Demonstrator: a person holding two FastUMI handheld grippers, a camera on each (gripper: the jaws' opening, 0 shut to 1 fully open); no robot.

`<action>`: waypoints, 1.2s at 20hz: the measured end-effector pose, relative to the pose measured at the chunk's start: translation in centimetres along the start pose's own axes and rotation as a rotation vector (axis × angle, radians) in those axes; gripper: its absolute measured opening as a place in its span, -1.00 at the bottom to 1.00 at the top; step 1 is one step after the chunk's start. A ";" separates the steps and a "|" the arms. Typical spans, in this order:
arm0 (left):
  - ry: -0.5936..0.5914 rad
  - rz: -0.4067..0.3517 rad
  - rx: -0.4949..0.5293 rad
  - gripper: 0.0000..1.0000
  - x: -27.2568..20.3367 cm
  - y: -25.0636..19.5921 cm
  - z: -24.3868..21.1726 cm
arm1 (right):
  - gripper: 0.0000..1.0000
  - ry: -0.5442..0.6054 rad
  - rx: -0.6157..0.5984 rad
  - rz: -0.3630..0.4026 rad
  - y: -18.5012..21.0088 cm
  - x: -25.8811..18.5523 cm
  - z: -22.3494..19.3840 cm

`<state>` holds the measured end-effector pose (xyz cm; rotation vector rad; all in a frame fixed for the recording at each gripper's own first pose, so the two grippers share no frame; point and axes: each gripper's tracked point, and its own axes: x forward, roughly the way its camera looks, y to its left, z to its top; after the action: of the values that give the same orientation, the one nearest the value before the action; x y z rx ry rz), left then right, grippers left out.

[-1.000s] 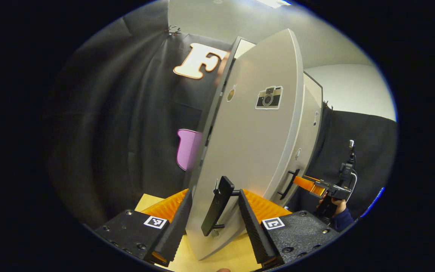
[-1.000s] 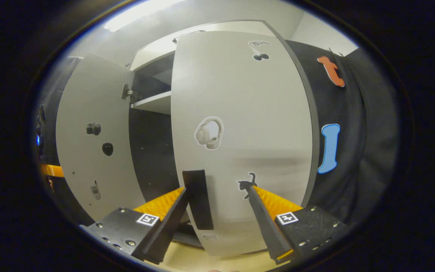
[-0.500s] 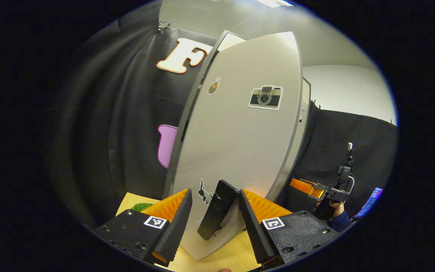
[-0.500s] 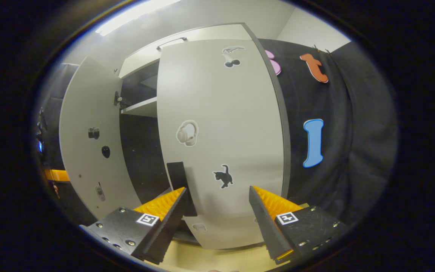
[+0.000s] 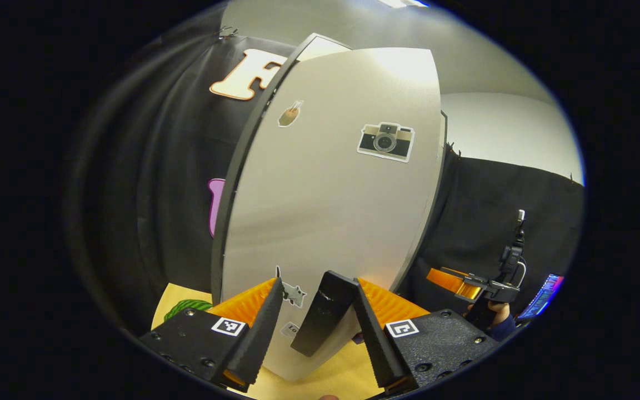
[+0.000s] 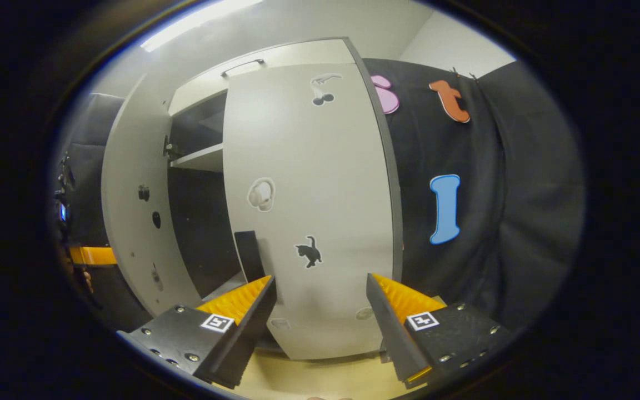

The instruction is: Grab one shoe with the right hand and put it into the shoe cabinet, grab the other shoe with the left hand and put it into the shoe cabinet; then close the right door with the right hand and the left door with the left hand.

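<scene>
Between the fingers of the left tool (image 5: 317, 328) stands the black bar handle (image 5: 324, 314) of the left door (image 5: 325, 211). The fingers are spread apart, and the handle leans close against the right-hand finger (image 5: 373, 333); whether they touch I cannot tell. Beyond the tool the door's pale grey face rises tall, with a camera sticker (image 5: 385, 141) high on it, a small sticker (image 5: 289, 115) up to the left, and a cat sticker (image 5: 293, 293) just ahead of the left-hand finger. Under the tool lies the light wooden surface (image 5: 348, 375). Far off to the right, the right tool (image 5: 453, 280) shows in a hand (image 5: 496, 311) against the black cloth wall.

Ahead of the right tool (image 6: 320, 311) in the right gripper view, the right door (image 6: 309, 211) of the shoe cabinet (image 6: 253, 55) stands nearly flush with the cabinet front. This tool's fingers are also spread wide and grip nothing; the door's lower part sits in the gap between them. The door's black handle (image 6: 248, 255) lies just above the left-hand finger, at the door's left edge. A black cat sticker (image 6: 309, 251), a headphone sticker (image 6: 260, 194) and a cherry sticker (image 6: 323, 89) mark the door. To the left of it a dark opening shows an inner shelf (image 6: 198, 158), and farther left the other door leaf (image 6: 131, 222) stands swung out. No shoe can be made out in the dark opening.
</scene>
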<state>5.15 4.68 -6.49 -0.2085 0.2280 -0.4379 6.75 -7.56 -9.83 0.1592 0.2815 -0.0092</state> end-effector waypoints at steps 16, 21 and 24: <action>0.035 -0.036 0.036 0.63 8.2 -3.2 -1.4 | 0.94 0.006 0.071 -0.159 -8.1 -3.5 -0.8; 0.038 -0.028 0.075 0.64 10.3 -3.7 -1.0 | 1.00 0.006 0.088 -0.195 -10.3 -3.9 -1.2; 0.040 0.002 0.100 0.65 11.5 -3.5 -1.2 | 1.00 0.012 0.093 -0.204 -11.1 -4.0 -1.7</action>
<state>13.60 -3.68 -8.71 -0.1018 0.2448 -0.4502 2.07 -18.27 -12.02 0.2220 0.3082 -0.2239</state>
